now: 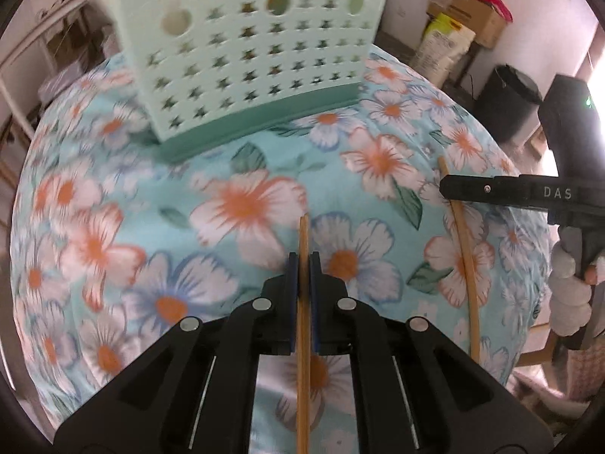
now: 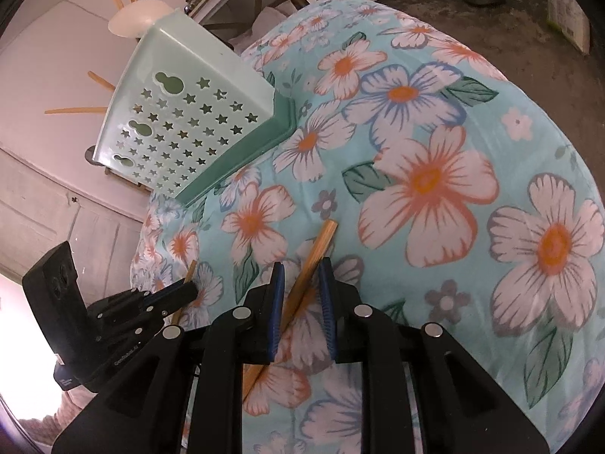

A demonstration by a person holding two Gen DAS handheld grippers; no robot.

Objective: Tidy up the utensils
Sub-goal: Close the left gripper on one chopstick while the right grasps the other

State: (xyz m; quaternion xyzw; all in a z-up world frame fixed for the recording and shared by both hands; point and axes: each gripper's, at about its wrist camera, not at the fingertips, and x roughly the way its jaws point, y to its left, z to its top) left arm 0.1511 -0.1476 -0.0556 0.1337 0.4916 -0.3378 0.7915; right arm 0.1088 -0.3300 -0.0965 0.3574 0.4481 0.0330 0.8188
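Note:
My left gripper (image 1: 303, 261) is shut on a wooden chopstick (image 1: 303, 325) that runs between its blue pads, above the floral cloth; it also shows in the right wrist view (image 2: 189, 287). My right gripper (image 2: 300, 276) is open, its jaws on either side of a second chopstick (image 2: 302, 283) lying on the cloth. That chopstick shows in the left wrist view (image 1: 463, 242), under the right gripper (image 1: 450, 187). A mint green perforated utensil basket (image 1: 257, 49) stands at the far side of the table, also seen in the right wrist view (image 2: 181, 113), with several chopsticks sticking out of it.
A floral tablecloth (image 1: 234, 196) covers the round table. A black bin (image 1: 506, 102) and cardboard boxes (image 1: 472, 15) stand on the floor at the back right. A white shelf (image 1: 34, 56) is at the left.

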